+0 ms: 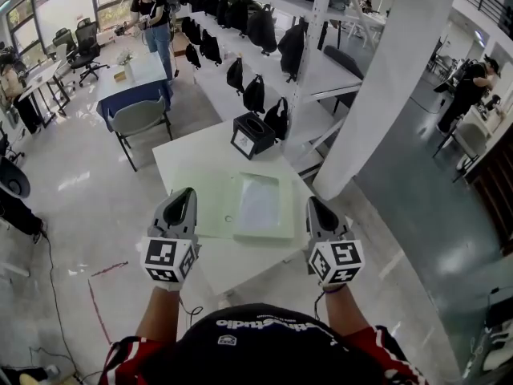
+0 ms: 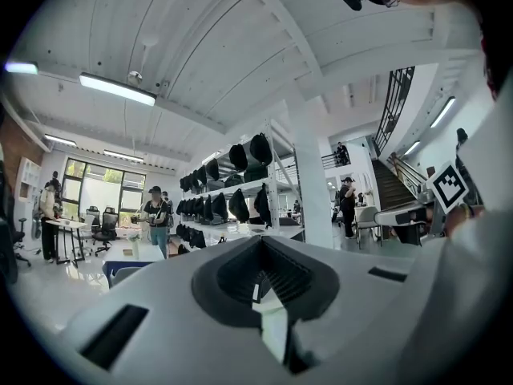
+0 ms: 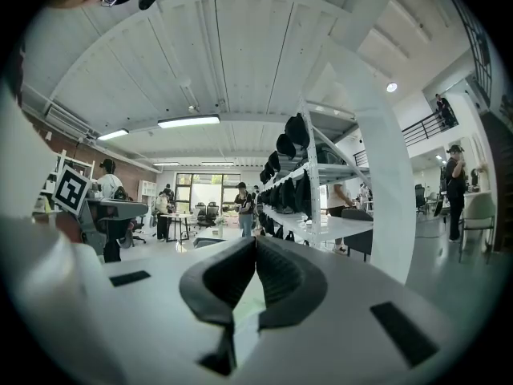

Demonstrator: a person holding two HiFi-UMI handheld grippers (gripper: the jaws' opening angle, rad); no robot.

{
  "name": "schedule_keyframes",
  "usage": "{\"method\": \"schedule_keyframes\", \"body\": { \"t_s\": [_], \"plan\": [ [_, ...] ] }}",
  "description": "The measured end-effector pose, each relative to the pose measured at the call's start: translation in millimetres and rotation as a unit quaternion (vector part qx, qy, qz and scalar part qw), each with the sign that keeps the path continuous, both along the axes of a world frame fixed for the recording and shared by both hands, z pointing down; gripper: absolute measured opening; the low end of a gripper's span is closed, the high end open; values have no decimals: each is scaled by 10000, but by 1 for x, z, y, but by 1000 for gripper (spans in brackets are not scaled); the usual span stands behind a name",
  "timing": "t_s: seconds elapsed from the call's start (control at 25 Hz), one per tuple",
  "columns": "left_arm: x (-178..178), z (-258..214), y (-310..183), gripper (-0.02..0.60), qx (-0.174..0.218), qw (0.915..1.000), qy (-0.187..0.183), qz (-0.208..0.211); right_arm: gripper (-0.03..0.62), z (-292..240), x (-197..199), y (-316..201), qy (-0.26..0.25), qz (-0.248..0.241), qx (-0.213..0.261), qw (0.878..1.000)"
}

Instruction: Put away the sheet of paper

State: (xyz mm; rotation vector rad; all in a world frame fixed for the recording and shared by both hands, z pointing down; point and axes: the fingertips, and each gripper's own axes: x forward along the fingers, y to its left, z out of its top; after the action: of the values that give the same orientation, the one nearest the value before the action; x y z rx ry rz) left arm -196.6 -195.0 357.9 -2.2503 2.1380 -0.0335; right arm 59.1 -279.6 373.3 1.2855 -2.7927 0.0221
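You're holding left tongs (image 1: 185, 195) and right tongs (image 1: 315, 204) shut (2 empty pairs); scraping the flat sheet of paper (image 1: 258, 203) risks creasing it.

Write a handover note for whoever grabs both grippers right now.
Left gripper: shut, empty, held by the green folder's left edge.
Right gripper: shut, empty, just right of the folder.
Sheet of paper: lies on the folder's right half, on the white table. A black box stands beyond it.
Done: the sheet appears to be seated in the folder, which looks open.
Left: probably closing the folder over the sheet. Neither gripper touches anything.
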Motion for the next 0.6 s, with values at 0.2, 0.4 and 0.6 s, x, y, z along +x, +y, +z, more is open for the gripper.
{"method": "schedule_keyframes", "body": {
  "t_s": [0.2,0.4,0.6],
  "plan": [
    [1,1,-2,6,-3,10000,16,21,3,-3,2,-1,12,35,73,10000],
    [3,4,-1,6,-24,10000,-1,40,3,-4,2,2,40,6,180,9998],
    [6,2,-2,6,-26,10000,-19,70,3,-5,1,2,56,-14,169,9998]
  ]
}}
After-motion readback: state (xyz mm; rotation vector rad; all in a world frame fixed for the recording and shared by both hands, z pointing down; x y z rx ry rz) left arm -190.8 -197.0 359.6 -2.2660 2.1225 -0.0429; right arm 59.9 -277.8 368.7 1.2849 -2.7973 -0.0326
